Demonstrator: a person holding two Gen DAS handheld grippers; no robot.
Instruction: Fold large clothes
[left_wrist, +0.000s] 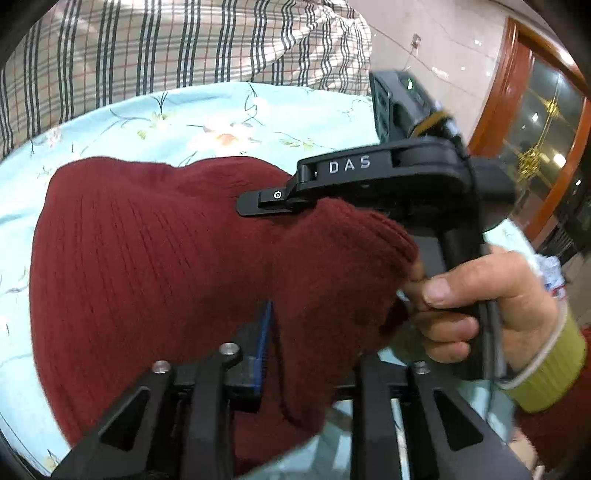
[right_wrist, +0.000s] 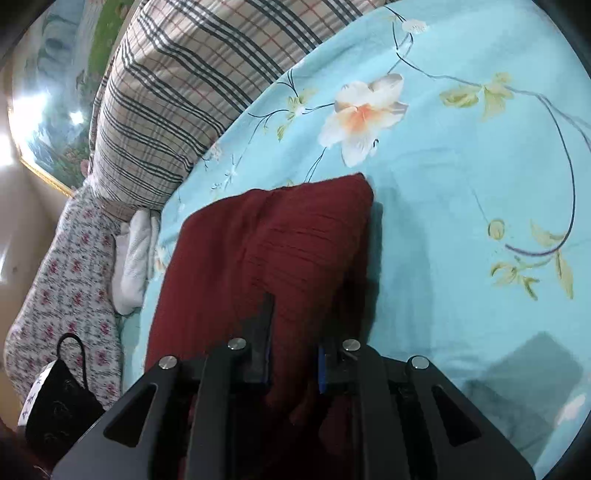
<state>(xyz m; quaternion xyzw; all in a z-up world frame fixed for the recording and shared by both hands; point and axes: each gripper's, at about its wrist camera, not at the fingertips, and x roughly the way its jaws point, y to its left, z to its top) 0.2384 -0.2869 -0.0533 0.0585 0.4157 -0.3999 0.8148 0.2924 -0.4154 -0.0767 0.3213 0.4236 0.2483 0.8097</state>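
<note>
Sweater (right_wrist: 266, 266), maroon ribbed knit, lies partly folded on my light blue floral bedsheet (right_wrist: 461, 177), below the plaid quilt (right_wrist: 166, 92). My right tongs (right_wrist: 295, 332) are closed on a raised fold of it. My left tongs (left_wrist: 295, 332) seem clamped on the knit too, though cloth hides one finger. My right hand (left_wrist: 480, 295) grips its handle beside them.

Both matte black plastic claws, left (left_wrist: 291, 354) and right (right_wrist: 295, 347), carry silver round screw heads and blue finger pads (left_wrist: 263, 347). White "DAS" lettering marks one. The bare-skinned hand (left_wrist: 476, 295) wears an olive ribbed cuff (left_wrist: 546, 365).
</note>
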